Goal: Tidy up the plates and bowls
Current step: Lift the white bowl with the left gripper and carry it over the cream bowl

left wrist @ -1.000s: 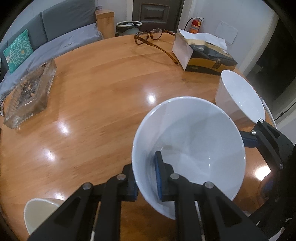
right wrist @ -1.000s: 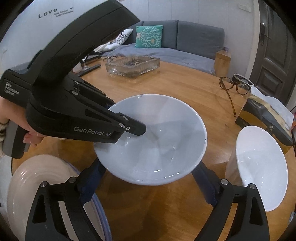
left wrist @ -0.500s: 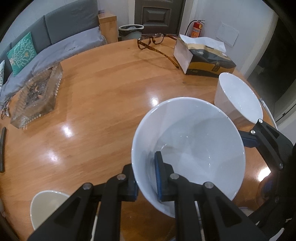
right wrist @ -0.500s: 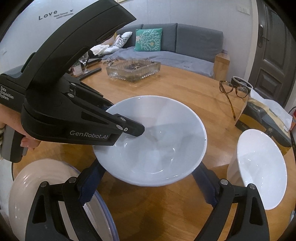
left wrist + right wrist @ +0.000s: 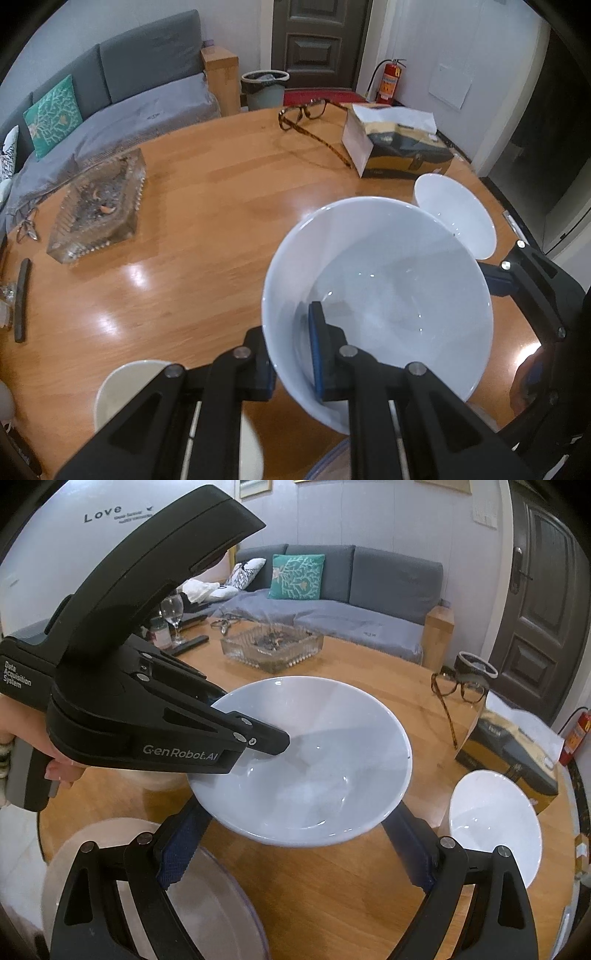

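A large white bowl [image 5: 314,764] is hanging above the wooden table [image 5: 192,236], its rim pinched by the left gripper [image 5: 291,365] while the right gripper [image 5: 295,845] is cradling its sides; a smaller bowl [image 5: 495,823] is sitting nearby.

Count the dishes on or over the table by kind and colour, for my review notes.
White bowls: 2 (large white bowl, small white bowl)
Cream dish, bowl or plate unclear: 1
Blue-rimmed plate: 1
Total: 4
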`<state>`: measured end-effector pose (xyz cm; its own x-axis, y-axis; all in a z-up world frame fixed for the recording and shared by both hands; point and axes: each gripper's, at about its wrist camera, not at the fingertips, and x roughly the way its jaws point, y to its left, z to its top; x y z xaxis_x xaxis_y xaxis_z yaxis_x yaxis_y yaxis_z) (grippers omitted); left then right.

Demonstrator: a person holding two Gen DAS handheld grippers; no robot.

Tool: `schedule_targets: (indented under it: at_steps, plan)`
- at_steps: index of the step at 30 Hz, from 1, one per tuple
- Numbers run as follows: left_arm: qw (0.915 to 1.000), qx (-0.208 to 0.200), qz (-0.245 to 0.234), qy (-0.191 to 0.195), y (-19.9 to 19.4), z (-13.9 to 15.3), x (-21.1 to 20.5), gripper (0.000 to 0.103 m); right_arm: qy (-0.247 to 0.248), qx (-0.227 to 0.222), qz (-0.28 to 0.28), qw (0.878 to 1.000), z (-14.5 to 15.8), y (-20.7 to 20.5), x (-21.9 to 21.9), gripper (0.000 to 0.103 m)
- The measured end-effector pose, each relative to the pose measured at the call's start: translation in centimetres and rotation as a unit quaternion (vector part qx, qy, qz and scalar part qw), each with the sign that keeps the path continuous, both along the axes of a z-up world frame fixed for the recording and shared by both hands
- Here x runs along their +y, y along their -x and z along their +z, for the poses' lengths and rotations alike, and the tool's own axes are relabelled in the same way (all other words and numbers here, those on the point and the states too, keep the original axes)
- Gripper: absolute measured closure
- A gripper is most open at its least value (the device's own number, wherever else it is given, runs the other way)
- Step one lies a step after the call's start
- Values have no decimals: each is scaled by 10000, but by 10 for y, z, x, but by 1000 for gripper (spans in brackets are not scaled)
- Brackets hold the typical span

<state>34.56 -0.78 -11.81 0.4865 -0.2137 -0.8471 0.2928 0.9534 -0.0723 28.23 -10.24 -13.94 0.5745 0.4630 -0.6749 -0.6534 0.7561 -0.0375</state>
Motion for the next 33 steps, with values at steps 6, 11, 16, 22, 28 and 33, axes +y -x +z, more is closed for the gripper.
schedule_targets:
  at_steps: [6,11,16,22,28,33]
  plan:
    - [9998,-144,71,66,13,17,15,91,49,-124,93,9999,15,10,12,14]
    - [9995,-251,156,97,23,29,31,91,76,-242,166,9995,26,18,27,14]
    - [9990,-333,273,129,31,37,50,91,109,-320,270,9991,34,23,43,14]
    - [9984,-382,403,119,39,40,74,91,125,-362,440,9983,39,27,66,14]
    - [9977,-388,546,138,46,38,101,91,147,-365,587,9975,38,27,90,14]
    - [9971,-350,662,152,49,31,120,91,178,-304,700,9969,33,27,109,14]
